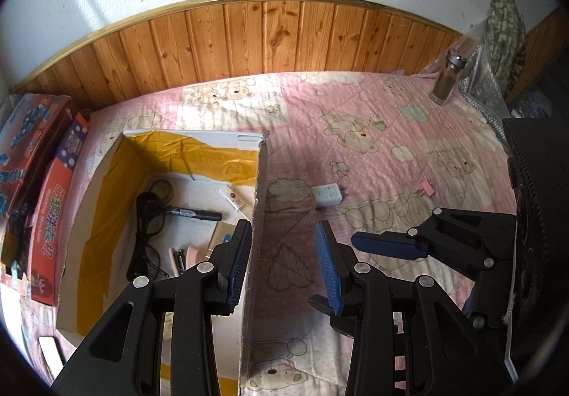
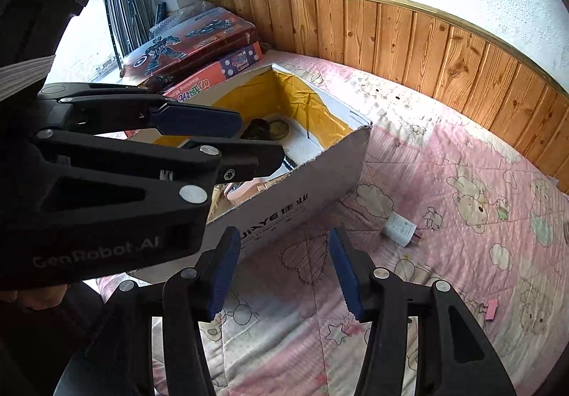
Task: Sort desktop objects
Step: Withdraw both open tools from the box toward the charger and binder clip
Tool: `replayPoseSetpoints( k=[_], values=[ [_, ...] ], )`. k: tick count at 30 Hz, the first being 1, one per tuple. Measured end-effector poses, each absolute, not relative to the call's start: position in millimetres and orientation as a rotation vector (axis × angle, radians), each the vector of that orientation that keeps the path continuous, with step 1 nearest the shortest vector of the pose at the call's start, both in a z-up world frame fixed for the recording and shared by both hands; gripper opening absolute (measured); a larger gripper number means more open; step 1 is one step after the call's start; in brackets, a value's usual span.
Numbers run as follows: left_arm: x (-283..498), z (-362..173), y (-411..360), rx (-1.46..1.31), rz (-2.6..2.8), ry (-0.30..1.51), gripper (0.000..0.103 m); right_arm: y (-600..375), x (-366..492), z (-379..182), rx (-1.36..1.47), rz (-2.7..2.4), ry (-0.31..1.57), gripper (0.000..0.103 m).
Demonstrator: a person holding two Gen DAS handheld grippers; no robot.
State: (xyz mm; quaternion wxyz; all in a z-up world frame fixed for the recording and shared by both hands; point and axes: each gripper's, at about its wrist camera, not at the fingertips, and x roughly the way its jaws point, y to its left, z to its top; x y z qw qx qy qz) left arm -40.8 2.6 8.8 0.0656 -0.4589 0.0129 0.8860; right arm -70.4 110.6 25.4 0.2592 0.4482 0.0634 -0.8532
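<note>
An open cardboard box (image 1: 106, 182) lined with yellow tape sits on a pink bear-print quilt. It holds a black cable (image 1: 149, 214), a dark pen (image 1: 195, 214) and small pinkish items. A white charger plug (image 1: 327, 195) lies on the quilt right of the box, and a pink binder clip (image 1: 427, 189) lies further right. My left gripper (image 1: 284, 264) hovers open over the box's right wall, with nothing held. My right gripper (image 2: 284, 275) is open and empty above the quilt, just in front of that wall (image 2: 302, 190). The plug (image 2: 400, 229) lies ahead to its right.
Colourful toy boxes (image 1: 32, 147) are stacked left of the cardboard box. A glass spice jar (image 1: 446, 79) stands at the far right by bubble wrap. A black case (image 1: 540, 182) borders the right edge. Wood panelling (image 1: 266, 33) runs behind the quilt.
</note>
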Motion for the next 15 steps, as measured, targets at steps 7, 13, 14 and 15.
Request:
replayPoseSetpoints(
  k=[7,13,14,15],
  values=[
    [-52.3,-10.2,20.9,-1.432,2.603,0.04,0.039,134.5,-78.5,6.3,1.265,-2.311,0.111,0.054],
    [-68.5,-34.8,33.4,-1.495,2.525,-0.063,0.04,178.8,-89.4,-8.8,1.33,-2.347,0.018,0.054],
    [-71.4,-38.7,36.1,-1.499,2.513,-0.075,0.041,189.0,-92.2,-12.1,1.348,-2.357,-0.003,0.055],
    [-74.3,-42.7,39.4,-1.502,2.506,-0.08,0.042,199.0,-95.9,-15.8,1.367,-2.369,-0.026,0.055]
  ],
)
